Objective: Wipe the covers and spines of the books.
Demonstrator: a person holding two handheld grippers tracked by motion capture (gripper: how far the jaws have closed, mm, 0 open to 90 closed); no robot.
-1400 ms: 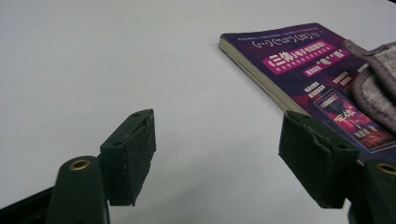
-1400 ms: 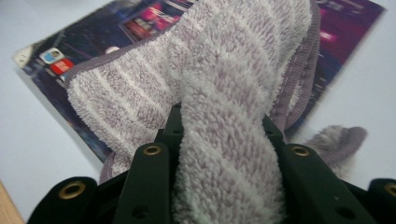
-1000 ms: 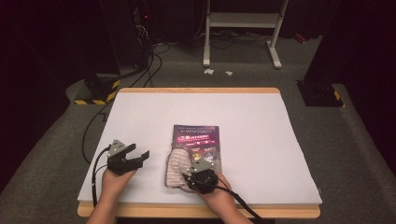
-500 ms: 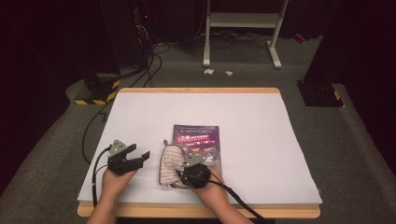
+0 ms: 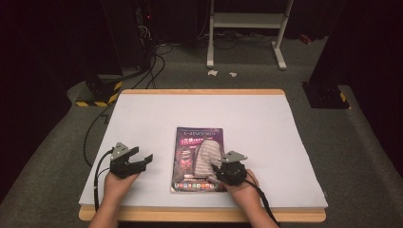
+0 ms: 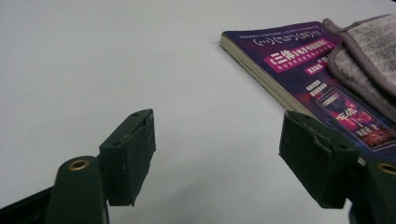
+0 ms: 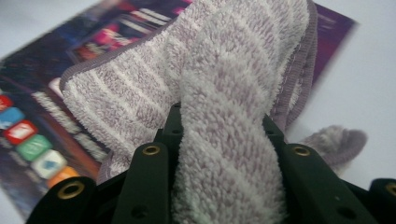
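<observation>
My right tongs (image 5: 222,170) pinch a bunched fold of the striped grey terry cloth (image 5: 208,154), draped lengthwise over the purple paperback book (image 5: 190,156) near the table's (image 5: 285,142) front edge. Left tongs (image 5: 142,160) gape empty, just left of the book.

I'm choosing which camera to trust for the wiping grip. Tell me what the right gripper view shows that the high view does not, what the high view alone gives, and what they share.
The right gripper view alone shows the jaws pinching a bunched fold of the striped cloth, plus its pile and stitched hem.

The high view alone shows the whole white table, the left gripper with open jaws beside the book, the right gripper at the book's near edge, and the floor behind.

Both show the cloth lying on the purple book.
</observation>
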